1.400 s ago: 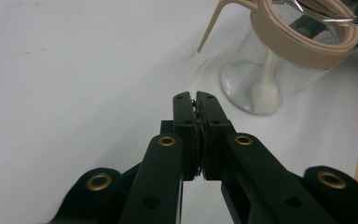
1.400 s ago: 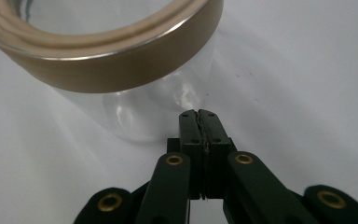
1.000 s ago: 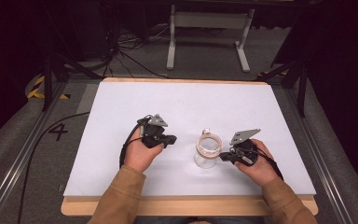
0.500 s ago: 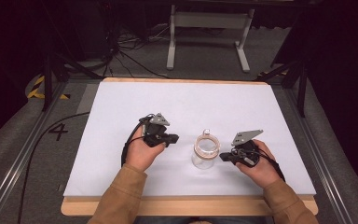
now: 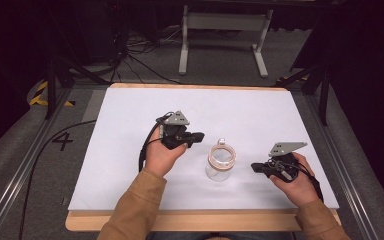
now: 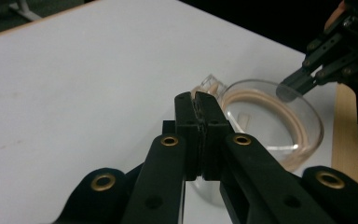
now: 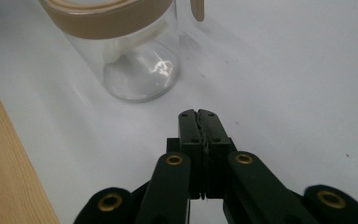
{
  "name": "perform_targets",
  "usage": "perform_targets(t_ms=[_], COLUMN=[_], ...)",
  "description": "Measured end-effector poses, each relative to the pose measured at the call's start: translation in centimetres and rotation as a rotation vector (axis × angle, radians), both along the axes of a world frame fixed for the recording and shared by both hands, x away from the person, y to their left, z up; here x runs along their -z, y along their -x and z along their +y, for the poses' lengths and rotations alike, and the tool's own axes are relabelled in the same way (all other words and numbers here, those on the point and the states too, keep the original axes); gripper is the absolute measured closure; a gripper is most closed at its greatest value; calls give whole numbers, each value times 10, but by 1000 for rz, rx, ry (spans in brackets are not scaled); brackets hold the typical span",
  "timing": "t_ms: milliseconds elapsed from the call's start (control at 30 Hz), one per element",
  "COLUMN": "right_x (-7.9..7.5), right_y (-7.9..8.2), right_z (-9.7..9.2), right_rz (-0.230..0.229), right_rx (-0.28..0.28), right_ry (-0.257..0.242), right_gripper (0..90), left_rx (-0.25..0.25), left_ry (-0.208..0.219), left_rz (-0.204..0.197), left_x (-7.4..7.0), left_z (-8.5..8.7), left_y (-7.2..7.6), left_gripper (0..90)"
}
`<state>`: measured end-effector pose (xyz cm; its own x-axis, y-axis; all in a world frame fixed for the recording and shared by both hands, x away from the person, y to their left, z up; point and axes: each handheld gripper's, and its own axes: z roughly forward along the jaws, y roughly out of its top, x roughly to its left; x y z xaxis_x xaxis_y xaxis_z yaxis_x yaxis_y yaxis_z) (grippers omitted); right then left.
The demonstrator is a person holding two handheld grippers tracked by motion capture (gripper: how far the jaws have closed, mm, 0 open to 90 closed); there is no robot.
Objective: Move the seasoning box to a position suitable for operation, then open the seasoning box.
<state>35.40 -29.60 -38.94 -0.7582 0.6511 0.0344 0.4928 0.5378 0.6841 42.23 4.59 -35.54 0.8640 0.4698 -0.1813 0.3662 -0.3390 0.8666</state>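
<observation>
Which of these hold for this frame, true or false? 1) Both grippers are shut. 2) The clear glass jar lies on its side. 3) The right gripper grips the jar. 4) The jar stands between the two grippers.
1) True: the left gripper and the right gripper both have their fingers pressed together.
2) False: the clear glass jar with a tan rim band stands upright on the white table.
3) False: it is apart from the jar, holding nothing.
4) True.

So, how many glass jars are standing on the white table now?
1. The jar stands upright near the table's front middle, between the left gripper and the right gripper, touching neither.
</observation>
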Motion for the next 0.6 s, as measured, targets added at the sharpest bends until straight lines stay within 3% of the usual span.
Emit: perform_targets(t_ms=[300,400,600], right_x=[3,6,10], right_y=[10,16,25], right_z=[-4,-2,0], right_rz=[-5,-6,2], right_rx=[15,9,3], right_ry=[3,9,19], right_gripper=[900,900,900], left_rx=[-3,9,35], left_ry=[28,50,54], left_rz=[-38,-30,-3], left_x=[3,6,11], left_z=[-19,-27,-42], left_y=[-9,-14,-22], left_gripper=[866,885,879])
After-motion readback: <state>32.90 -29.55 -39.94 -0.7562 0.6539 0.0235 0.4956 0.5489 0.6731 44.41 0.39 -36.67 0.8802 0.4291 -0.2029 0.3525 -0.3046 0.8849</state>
